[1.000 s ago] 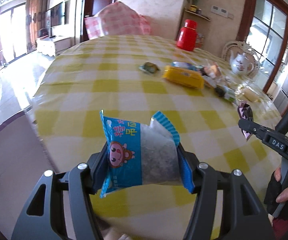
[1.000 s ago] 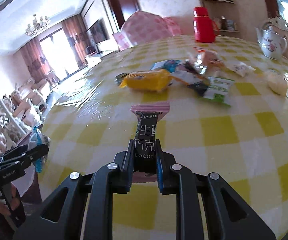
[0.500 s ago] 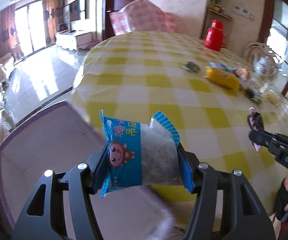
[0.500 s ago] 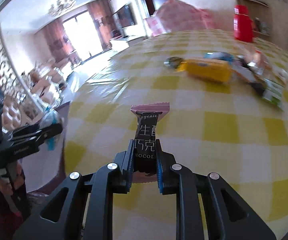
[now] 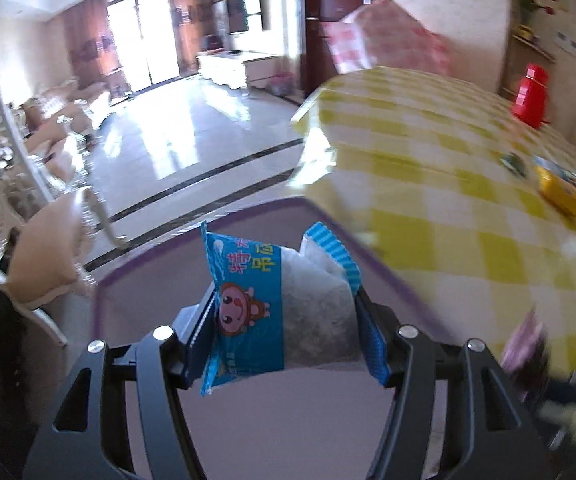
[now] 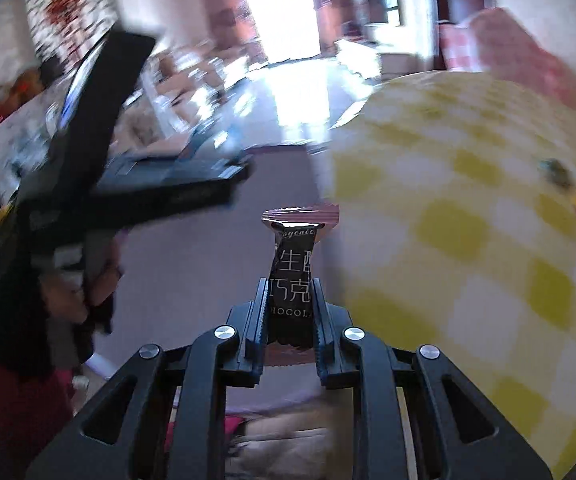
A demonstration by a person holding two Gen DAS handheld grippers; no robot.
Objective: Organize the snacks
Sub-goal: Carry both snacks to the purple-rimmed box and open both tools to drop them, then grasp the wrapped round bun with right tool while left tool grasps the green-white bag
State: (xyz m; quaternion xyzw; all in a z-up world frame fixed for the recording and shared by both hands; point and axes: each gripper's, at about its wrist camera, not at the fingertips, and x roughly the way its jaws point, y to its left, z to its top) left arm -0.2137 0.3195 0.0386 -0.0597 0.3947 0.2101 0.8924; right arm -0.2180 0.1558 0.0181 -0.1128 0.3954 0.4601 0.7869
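Sunlit living-room floor fills the upper left of the left wrist view, with a yellow-checked table (image 5: 467,184) curving across the right. At lower centre, a blue snack packet (image 5: 272,312) printed with a cartoon pig sits crosswise in the left gripper (image 5: 284,332), whose jaws are closed wide on its sides, holding it above a purple-rimmed bin (image 5: 128,272) just beside the table edge. That position suggests the packet is being carried to the bin for dropping. In the right wrist view, a dark chocolate bar (image 6: 292,280) stands upright at centre, pinched narrowly between the right gripper's (image 6: 291,320) jaws, over the same purplish bin interior (image 6: 192,280). More wrapped snacks, among them a yellow packet (image 5: 559,194), lie well apart at the table's right edge, apparently awaiting sorting. A red flask (image 5: 531,96) stands at upper right.
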